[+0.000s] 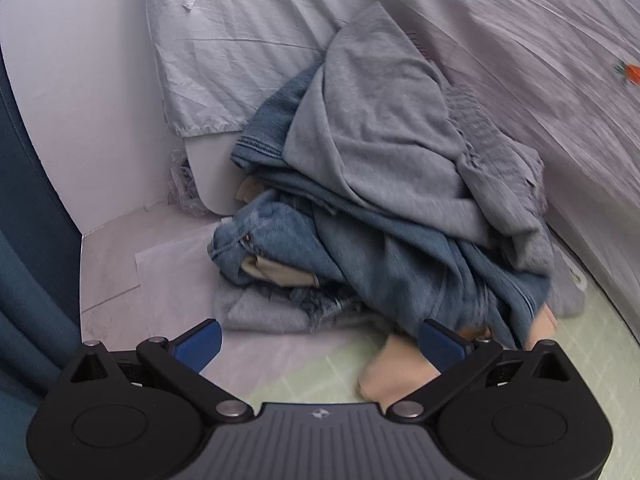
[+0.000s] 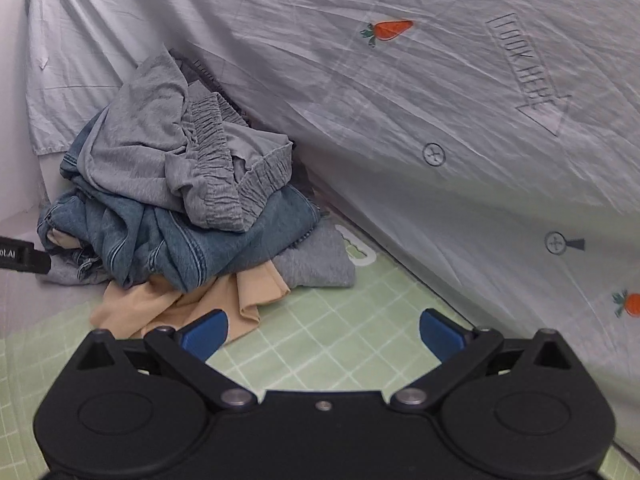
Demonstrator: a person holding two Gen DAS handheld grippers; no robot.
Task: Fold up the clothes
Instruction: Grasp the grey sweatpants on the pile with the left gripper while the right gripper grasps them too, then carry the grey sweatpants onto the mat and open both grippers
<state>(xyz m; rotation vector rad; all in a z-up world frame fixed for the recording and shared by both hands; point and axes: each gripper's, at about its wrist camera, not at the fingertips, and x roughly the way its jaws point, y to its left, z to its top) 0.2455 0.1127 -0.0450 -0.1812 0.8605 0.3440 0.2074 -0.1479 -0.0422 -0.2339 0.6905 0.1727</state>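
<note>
We see a pile of clothes [image 2: 176,200] heaped unfolded in the corner where a green gridded mat [image 2: 320,344] meets a draped grey sheet [image 2: 440,80]. On top lies a grey garment with a gathered elastic waistband [image 2: 224,148]; beneath it sit crumpled blue jeans [image 1: 280,236], and a tan garment [image 2: 192,300] spills out at the bottom onto the mat. Another grey piece [image 2: 316,268] lies flat under the pile's right side.

The sheet carries an arrow outline with the words "LOOK HERE" [image 2: 532,76], printed carrots [image 2: 388,30] and small circled crosses [image 2: 434,155].

The left claw [image 1: 320,340] is spread wide and holds nothing, just in front of the pile. The right claw [image 2: 322,334] is likewise wide and empty, over bare mat to the right of the pile. A white wall [image 1: 80,80] and a dark blue cloth surface [image 1: 24,240] bound the left side.
</note>
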